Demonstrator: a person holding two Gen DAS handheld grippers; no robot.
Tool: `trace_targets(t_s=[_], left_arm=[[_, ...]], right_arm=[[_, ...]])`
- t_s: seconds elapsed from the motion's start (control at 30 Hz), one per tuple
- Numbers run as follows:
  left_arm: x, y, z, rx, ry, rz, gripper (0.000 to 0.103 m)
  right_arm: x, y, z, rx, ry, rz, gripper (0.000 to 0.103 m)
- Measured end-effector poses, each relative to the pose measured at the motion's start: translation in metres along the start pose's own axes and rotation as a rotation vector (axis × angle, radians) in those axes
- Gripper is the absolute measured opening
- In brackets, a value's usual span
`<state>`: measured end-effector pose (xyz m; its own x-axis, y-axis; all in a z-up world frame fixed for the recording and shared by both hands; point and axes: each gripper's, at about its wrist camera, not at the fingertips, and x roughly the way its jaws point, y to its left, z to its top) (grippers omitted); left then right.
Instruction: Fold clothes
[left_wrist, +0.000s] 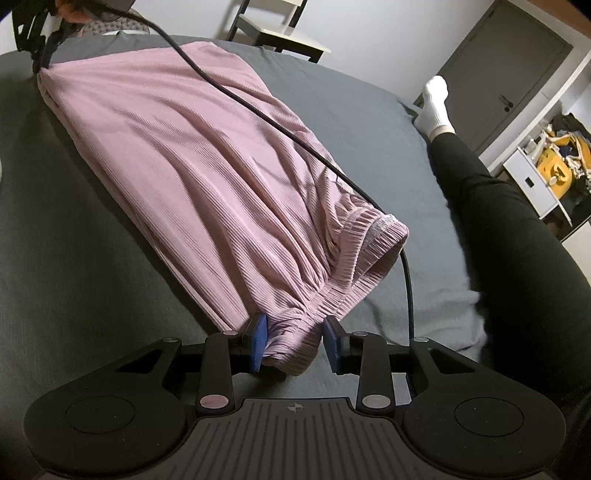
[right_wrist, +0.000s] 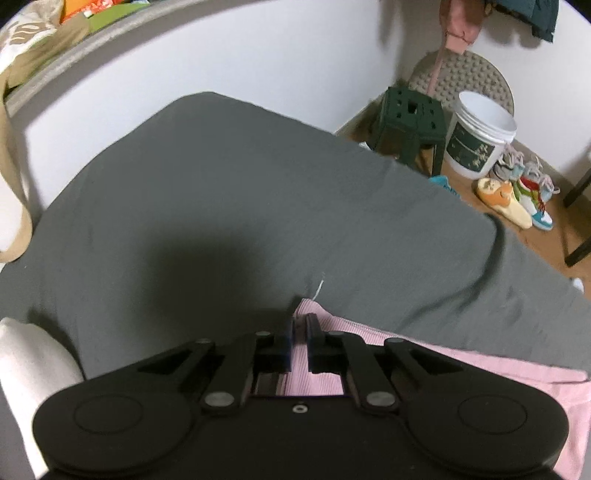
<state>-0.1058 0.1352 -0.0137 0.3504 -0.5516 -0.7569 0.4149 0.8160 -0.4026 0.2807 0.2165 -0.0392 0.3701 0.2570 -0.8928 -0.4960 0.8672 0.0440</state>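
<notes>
Lying stretched flat across the dark grey bed sheet (left_wrist: 92, 236): pink ribbed knit trousers (left_wrist: 192, 173), folded lengthwise, elastic waistband (left_wrist: 354, 254) nearest the left wrist camera. Gripped at the waistband's bunched corner by the left gripper (left_wrist: 293, 345), jaws part-way apart with fabric pinched between the blue pads (left_wrist: 258, 341). Clamped at the far hem corner by the right gripper (right_wrist: 300, 341), jaws narrow on a thin pink edge. Draped over the trousers, a black braided cable (left_wrist: 258, 110). Resting on the bed beside them, a leg in black leggings (left_wrist: 491, 221) and white sock (left_wrist: 436, 107).
</notes>
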Motion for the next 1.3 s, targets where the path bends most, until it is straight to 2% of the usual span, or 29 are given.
trace_targets(t_s=[0.07,0.13,0.17,0.27,0.33,0.4,0.53,0.6,0.73,0.87,0.97,1.07,1.2,1.27,1.3], left_arm=[[0.001,0.0,0.001,-0.001,0.0,-0.003,0.034],[0.001,0.001,0.001,-0.007,-0.001,-0.006,0.034],[0.001,0.002,0.001,-0.012,-0.003,-0.009,0.034],[0.001,0.005,0.001,-0.033,-0.005,-0.018,0.034],[0.001,0.005,0.002,-0.033,-0.006,-0.02,0.034],[0.002,0.005,0.004,-0.028,-0.004,-0.018,0.034],[0.003,0.006,0.006,-0.023,0.005,-0.016,0.035],[0.004,0.006,0.008,-0.019,0.012,-0.014,0.035],[0.005,0.008,0.011,-0.021,0.025,-0.014,0.035],[0.006,0.017,0.015,-0.044,0.041,-0.039,0.035],[0.007,0.019,0.016,-0.06,0.044,-0.047,0.035],[0.008,0.021,0.017,-0.076,0.046,-0.054,0.035],[0.009,0.025,0.018,-0.1,0.045,-0.062,0.035],[0.008,0.027,0.017,-0.109,0.039,-0.068,0.035],[0.007,0.029,0.016,-0.116,0.035,-0.072,0.035]], right_arm=[[0.004,0.003,-0.004,-0.006,-0.003,-0.013,0.01],[-0.002,0.001,-0.003,0.01,-0.024,0.0,0.025],[-0.009,-0.004,-0.002,0.023,-0.034,0.02,0.029],[-0.048,-0.023,-0.009,-0.01,-0.067,0.08,0.041],[-0.078,-0.035,-0.017,-0.049,-0.085,0.115,0.058],[-0.117,-0.044,-0.04,-0.115,-0.1,0.12,0.062],[-0.197,-0.077,-0.111,-0.173,-0.116,0.122,0.065],[-0.233,-0.102,-0.151,-0.16,-0.109,0.126,0.065],[-0.283,-0.125,-0.228,-0.198,-0.091,0.09,0.065],[-0.279,-0.102,-0.32,-0.366,-0.017,0.042,0.062],[-0.267,-0.066,-0.361,-0.49,-0.066,0.01,0.051],[-0.254,-0.03,-0.402,-0.613,-0.117,-0.025,0.05],[-0.238,-0.009,-0.423,-0.634,-0.196,-0.103,0.05],[-0.226,-0.004,-0.428,-0.638,-0.19,-0.187,0.05],[-0.226,-0.005,-0.43,-0.639,-0.189,-0.191,0.05]])
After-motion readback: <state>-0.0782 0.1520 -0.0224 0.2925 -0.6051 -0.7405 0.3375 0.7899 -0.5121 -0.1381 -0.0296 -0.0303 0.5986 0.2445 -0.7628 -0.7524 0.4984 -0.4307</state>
